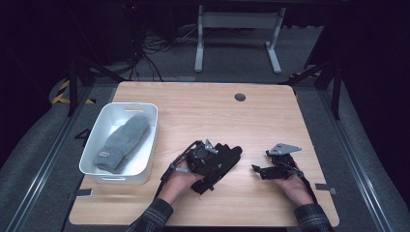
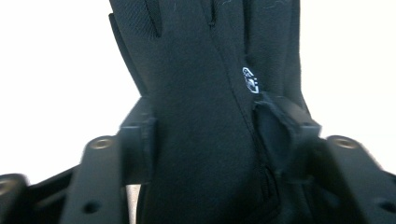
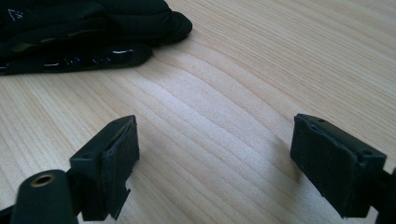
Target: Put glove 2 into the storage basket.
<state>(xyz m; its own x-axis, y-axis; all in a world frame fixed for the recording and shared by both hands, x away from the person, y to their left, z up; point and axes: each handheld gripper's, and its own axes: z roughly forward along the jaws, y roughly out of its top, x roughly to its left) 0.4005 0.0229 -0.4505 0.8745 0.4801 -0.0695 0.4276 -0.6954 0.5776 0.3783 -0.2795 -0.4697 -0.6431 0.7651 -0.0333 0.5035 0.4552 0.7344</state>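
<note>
A black glove (image 1: 228, 158) lies on the wooden table (image 1: 217, 116) just left of its middle, fingers pointing up and to the right. My left gripper (image 1: 212, 162) sits over the glove's cuff end. In the left gripper view the glove (image 2: 201, 93) runs up between the two pads (image 2: 140, 140), which press into its sides and bunch the fabric on the right. My right gripper (image 1: 257, 170) rests on the table to the right of the glove, pointing left at it. In the right gripper view it (image 3: 215, 154) stands open over bare wood, the glove (image 3: 84, 28) farther off at upper left.
A white bin (image 1: 104, 121) at the table's left holds a grey knitted mitten (image 1: 123, 142). A dark round grommet (image 1: 240, 97) sits near the far edge. Bare wood stretches behind the glove and along the right side. Cables and a desk frame lie on the floor beyond.
</note>
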